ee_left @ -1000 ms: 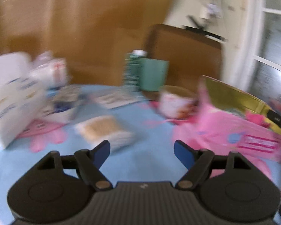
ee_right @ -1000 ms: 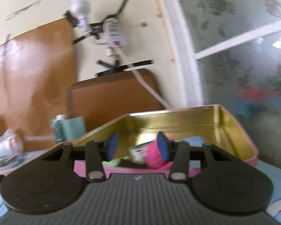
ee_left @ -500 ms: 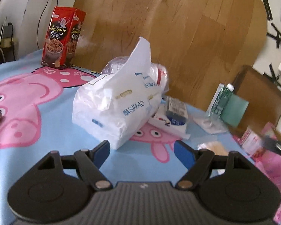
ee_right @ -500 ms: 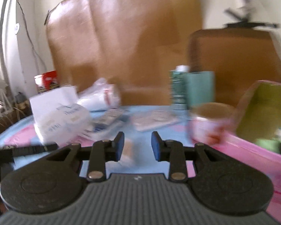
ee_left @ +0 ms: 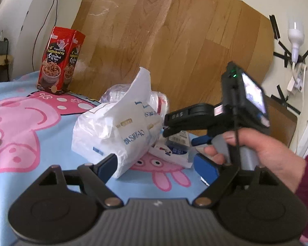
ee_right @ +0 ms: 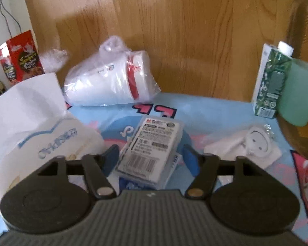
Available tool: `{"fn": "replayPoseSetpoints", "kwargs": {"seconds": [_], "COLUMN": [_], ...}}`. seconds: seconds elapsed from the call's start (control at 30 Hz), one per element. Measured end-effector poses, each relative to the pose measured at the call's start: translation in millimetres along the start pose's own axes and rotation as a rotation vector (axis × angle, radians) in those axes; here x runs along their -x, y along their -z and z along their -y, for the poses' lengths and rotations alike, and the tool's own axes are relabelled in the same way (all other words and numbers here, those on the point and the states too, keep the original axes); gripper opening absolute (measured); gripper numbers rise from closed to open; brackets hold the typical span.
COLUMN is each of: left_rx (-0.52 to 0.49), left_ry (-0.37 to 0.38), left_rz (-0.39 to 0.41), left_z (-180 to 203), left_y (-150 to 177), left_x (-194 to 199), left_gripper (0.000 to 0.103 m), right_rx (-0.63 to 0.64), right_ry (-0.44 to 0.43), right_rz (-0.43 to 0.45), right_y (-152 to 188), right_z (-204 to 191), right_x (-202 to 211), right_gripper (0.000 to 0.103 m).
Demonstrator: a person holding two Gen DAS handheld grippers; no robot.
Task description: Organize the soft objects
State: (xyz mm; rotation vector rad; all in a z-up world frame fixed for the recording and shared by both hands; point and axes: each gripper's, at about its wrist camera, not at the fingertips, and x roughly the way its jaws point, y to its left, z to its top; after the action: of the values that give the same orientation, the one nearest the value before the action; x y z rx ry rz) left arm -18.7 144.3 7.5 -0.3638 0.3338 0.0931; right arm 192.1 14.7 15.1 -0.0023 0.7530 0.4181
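Observation:
A white tissue pack (ee_left: 115, 131) with blue print lies on the blue cartoon tablecloth (ee_left: 20, 143); it also shows at the left of the right wrist view (ee_right: 35, 135). My left gripper (ee_left: 160, 167) is open, just short of the pack. My right gripper (ee_right: 151, 158) is open, with its fingers on either side of a small plastic-wrapped pack with a barcode label (ee_right: 152, 147), not closed on it. The right gripper's body (ee_left: 211, 121) shows in the left wrist view, over that pack.
A bagged stack of white cups (ee_right: 113, 80) lies by the wooden board (ee_left: 174, 41). A red snack box (ee_left: 60, 61) stands far left. A green carton (ee_right: 271, 82), a green cup (ee_right: 299, 94) and a white wrapped item (ee_right: 254, 143) sit at right.
Both grippers swung left, away from the pink tin, towards the tissue pack and small packs. The right gripper opened wider and now straddles the barcode pack.

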Motion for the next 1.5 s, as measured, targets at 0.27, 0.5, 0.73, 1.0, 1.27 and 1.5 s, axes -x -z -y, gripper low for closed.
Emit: {"fn": "replayPoseSetpoints", "kwargs": {"seconds": [0.27,0.5,0.73,1.0,1.27,1.5], "left_rx": [0.036,0.210,0.294,0.175,0.161,0.158], "left_ry": [0.011,0.050,0.030,0.004,0.040,0.172], "left_rz": [0.013,-0.038,-0.127,-0.152,-0.230,-0.389], "left_z": [-5.1,-34.7,-49.5,-27.8,-15.6,12.3], "left_y": [0.2,-3.3,-3.1,0.0,8.7,19.0], "left_x": [2.5,-4.6,-19.4,-22.1,1.4,11.6], "left_gripper": [0.086,0.088,0.088,0.088,0.082,0.057], "right_rx": [0.074,0.110,0.181,0.138,0.251,0.039], "right_ry": [-0.018,-0.197,-0.326,-0.293,-0.279,-0.421], "right_rz": [0.058,0.056,0.011,0.096,0.100,0.084], "right_y": [12.3,55.9,110.9,135.2,155.4,161.7], "right_z": [8.4,27.4,30.8,33.0,21.8,49.7], "right_x": [27.6,89.4,126.9,140.5,141.7,149.9], "right_gripper": [0.059,0.020,0.023,0.060,0.058,0.058]}}
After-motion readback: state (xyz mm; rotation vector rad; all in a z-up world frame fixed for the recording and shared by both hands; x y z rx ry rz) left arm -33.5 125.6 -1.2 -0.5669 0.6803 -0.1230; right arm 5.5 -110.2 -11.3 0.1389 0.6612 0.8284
